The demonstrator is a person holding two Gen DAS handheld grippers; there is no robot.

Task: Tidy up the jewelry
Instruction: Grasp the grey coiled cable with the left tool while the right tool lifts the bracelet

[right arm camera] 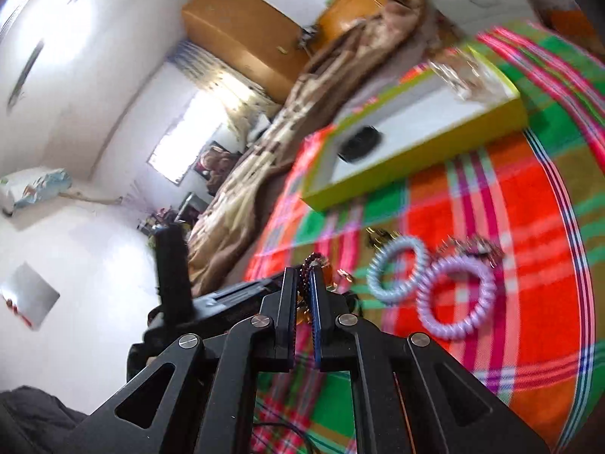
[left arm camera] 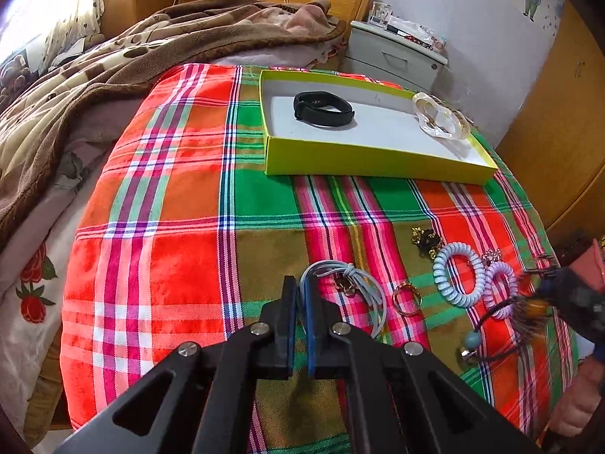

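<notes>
a: left tool point(left arm camera: 300, 289) first. jaws closed tight, grey-blue elastic hair tie point(left arm camera: 349, 280) pinched between the pads, rest of the loop lying on the plaid cloth point(left arm camera: 189, 189).

b: so it has it, not lifted?

a: looks gripped but resting on the bed, i'd judge it's about to be picked up. right tool point(right arm camera: 302, 287) also closed, on a dark red beaded strand point(right arm camera: 311, 259). in the left view a tasselled piece with a pale blue bead point(left arm camera: 473, 339) and a cord hangs by that tool, blurry, can't tell if it's the same item.

b: what's loose around them?

a: gold ring point(left arm camera: 406, 299) just right of the hair tie. pale blue coil tie point(left arm camera: 459, 274) and lilac coil tie point(left arm camera: 501, 289) touching each other, a small sparkly piece point(left arm camera: 491, 254) behind them, a black and gold chain thing point(left arm camera: 425, 240) further up. all on the cloth.

b: and the box?

a: yellow-green box point(left arm camera: 378, 160) further up the bed, well apart from the pile. inside: black band point(left arm camera: 323, 109) near the left, clear bangle point(left arm camera: 440, 115) leaning on the right rim.

b: progress?

a: early, i'd say. two pieces boxed, two in the tools, around five loose on the cloth. most of the job left.
</notes>
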